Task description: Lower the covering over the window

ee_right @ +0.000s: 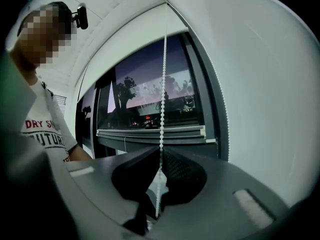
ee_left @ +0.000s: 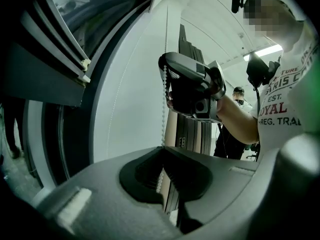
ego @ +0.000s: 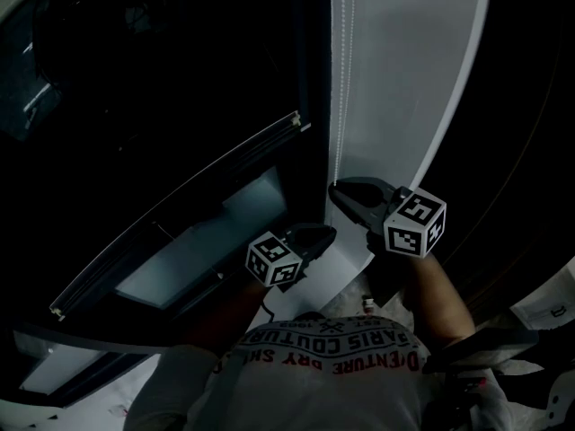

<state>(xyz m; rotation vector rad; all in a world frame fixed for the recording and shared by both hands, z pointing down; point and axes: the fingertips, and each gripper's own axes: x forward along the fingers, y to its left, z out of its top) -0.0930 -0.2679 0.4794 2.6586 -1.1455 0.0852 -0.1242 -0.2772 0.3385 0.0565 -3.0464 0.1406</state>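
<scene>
As right tongs [ee_right: 160,153] clamp chain [ee_right: 163,84], beside window [ee_right: 142,91]

Both arms reach forward from the chest. The left gripper [ego: 329,233] is held low and close in, its fingers [ee_left: 142,173] pinched together on the bead cord [ee_left: 163,119]. The right gripper [ego: 336,190] grips the same cord higher up, just above the left, fingers closed on it too, the bare right forearm [ego: 442,293] bent behind it.

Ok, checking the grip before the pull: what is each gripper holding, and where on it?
Both pinch the bead chain at their jaw tips: the right gripper higher up, the left gripper lower on the same strand.
</scene>
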